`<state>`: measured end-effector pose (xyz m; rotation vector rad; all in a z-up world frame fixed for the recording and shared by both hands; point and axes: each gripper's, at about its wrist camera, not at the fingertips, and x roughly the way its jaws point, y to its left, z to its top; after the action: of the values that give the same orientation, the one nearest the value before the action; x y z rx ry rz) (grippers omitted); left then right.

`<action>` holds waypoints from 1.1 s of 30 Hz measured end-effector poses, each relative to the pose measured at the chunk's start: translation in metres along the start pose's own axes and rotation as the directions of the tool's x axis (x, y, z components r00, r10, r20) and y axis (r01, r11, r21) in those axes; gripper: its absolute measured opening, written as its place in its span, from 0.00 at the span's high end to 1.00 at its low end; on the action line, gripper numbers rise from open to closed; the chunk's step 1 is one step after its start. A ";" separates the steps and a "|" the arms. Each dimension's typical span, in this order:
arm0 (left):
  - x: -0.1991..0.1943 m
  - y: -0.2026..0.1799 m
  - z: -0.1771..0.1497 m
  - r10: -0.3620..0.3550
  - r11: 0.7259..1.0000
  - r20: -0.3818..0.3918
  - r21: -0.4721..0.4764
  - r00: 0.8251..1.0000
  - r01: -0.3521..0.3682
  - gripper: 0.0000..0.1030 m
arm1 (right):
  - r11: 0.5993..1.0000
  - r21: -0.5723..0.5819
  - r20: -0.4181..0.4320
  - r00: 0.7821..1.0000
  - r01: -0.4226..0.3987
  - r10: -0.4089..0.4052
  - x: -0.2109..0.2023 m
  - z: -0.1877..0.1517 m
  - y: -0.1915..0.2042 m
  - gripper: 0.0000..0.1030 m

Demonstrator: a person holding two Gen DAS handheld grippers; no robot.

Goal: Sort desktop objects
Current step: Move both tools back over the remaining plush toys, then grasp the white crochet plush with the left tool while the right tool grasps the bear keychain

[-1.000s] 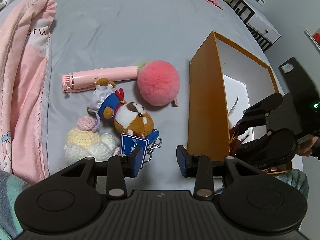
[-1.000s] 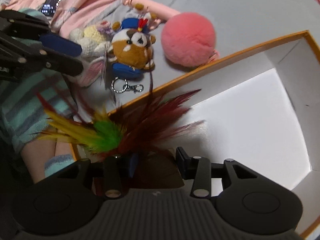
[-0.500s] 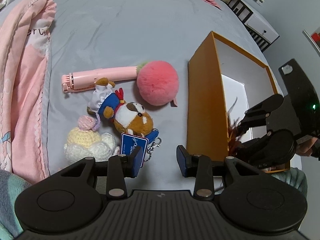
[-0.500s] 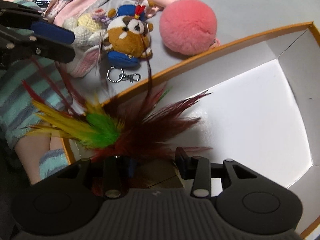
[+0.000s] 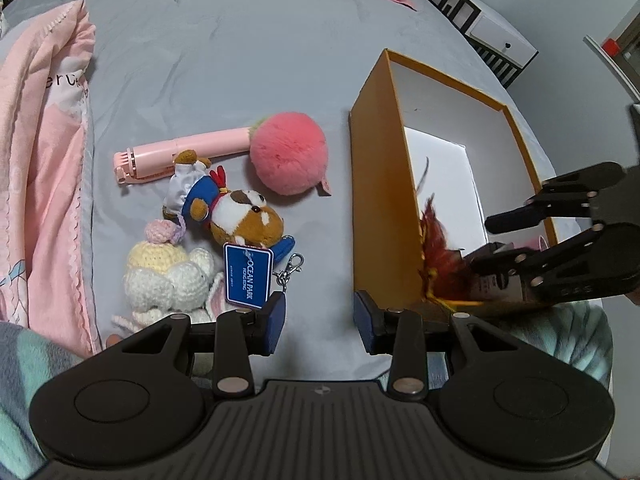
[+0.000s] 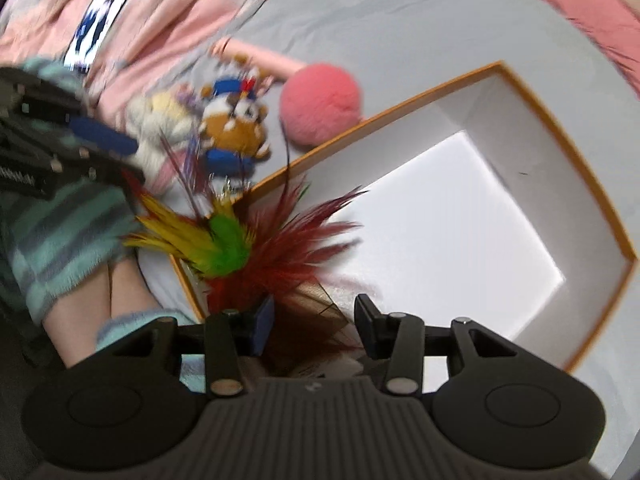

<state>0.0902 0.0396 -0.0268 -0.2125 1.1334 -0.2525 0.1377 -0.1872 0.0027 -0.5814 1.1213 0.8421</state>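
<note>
Feather toy (image 6: 256, 256) in orange box (image 6: 532, 112), between parted right jaws

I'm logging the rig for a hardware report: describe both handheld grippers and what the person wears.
The left gripper and right gripper match: ribbed black plastic bodies, round side discs, silver pivot screws and dark blue finger pads. A fuzzy teal-and-grey striped sleeve shows.

Soft even room light falling on my left view, staying sharp; fisheye bending edges. White box floor (image 5: 444, 168) glaring bright. My right view smearing with motion blur: phone screen (image 6: 98, 24) far left streaking, plush toys (image 6: 232, 120) blurring. Shadows staying faint.
</note>
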 end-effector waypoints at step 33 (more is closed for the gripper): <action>-0.036 0.049 -0.024 0.088 0.996 0.112 0.008 0.990 -0.089 0.59 | 0.973 0.228 0.451 0.883 0.029 -0.132 0.013 0.007 0.134 0.59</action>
<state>0.0582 0.0964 -0.0196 -0.1628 1.0272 -0.1670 0.0336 -0.1019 -0.0063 -0.2214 0.7275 0.7245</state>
